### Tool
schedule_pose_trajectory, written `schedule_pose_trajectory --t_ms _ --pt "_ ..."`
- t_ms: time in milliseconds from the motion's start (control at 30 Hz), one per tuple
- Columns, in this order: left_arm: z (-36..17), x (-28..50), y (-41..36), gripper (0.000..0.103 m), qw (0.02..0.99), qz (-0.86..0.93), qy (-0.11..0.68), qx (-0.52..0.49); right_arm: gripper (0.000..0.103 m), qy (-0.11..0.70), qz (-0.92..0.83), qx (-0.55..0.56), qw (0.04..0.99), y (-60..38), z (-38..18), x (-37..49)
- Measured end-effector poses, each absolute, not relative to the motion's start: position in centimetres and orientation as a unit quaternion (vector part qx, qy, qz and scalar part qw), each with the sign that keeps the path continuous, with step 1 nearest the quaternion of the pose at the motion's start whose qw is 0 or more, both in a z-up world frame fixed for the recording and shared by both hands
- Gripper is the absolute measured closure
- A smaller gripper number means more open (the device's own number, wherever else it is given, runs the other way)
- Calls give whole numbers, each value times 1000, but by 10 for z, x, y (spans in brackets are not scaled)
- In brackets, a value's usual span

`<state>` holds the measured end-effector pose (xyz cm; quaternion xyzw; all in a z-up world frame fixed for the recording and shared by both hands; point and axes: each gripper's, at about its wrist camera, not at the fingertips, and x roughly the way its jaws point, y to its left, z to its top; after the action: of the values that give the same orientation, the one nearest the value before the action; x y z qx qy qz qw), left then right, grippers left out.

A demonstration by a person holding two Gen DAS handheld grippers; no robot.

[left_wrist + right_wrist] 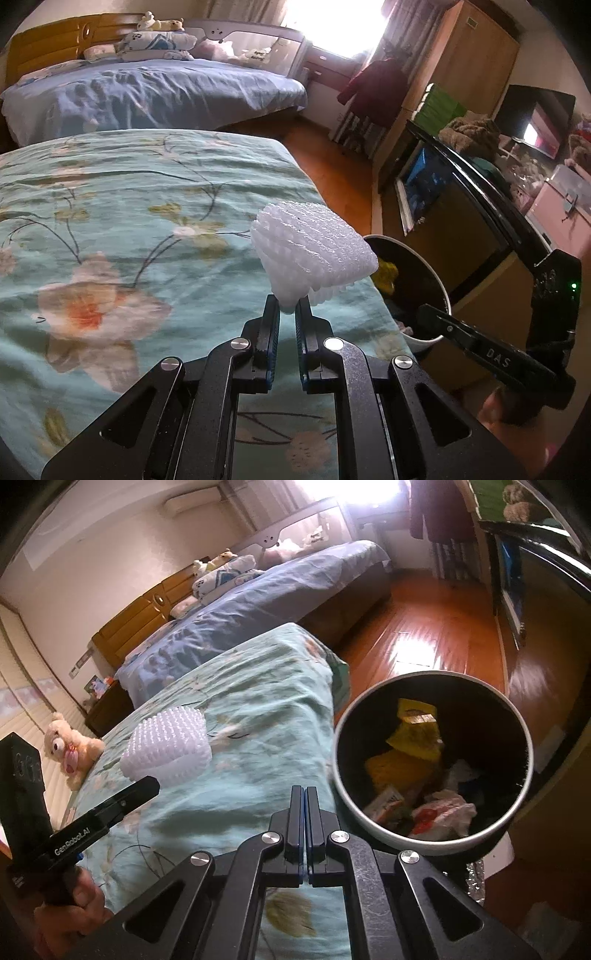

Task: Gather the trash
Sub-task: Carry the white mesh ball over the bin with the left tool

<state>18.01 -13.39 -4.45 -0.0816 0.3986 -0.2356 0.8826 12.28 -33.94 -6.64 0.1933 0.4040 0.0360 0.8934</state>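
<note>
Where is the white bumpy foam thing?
The left tool pinches the foam net above the flowery bedspread, just left of the trash bin.

The left gripper (pixel 287 308) points downward, its jaws nearly closed, pinching something white at their tips. The right gripper (pixel 305 794) also tilts downward, jaws pressed fully together, holding nothing.

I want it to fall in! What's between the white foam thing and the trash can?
Only bare flowered bedspread lies between the foam net held by the left tool and the trash bin, seen from the right wrist.
</note>
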Motion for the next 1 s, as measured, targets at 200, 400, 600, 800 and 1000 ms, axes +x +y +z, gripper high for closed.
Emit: schedule_pose_trajectory --t_ms 200,400,600,800,1000 --pt "-44 179 -149 95 878 -250 402 -73 103 404 27 199 892 -350 -69 117" --pt "-44 176 -165 95 874 -263 403 -64 103 405 23 204 891 -357 -71 113" --pt "-44 175 -181 95 870 -274 406 -55 103 408 17 213 888 -364 -75 107" --pt "-45 173 -194 95 866 -284 409 -45 103 409 9 221 885 -373 -79 104" --pt "-45 171 -210 95 862 -291 413 -34 103 407 5 230 884 -380 -80 100"
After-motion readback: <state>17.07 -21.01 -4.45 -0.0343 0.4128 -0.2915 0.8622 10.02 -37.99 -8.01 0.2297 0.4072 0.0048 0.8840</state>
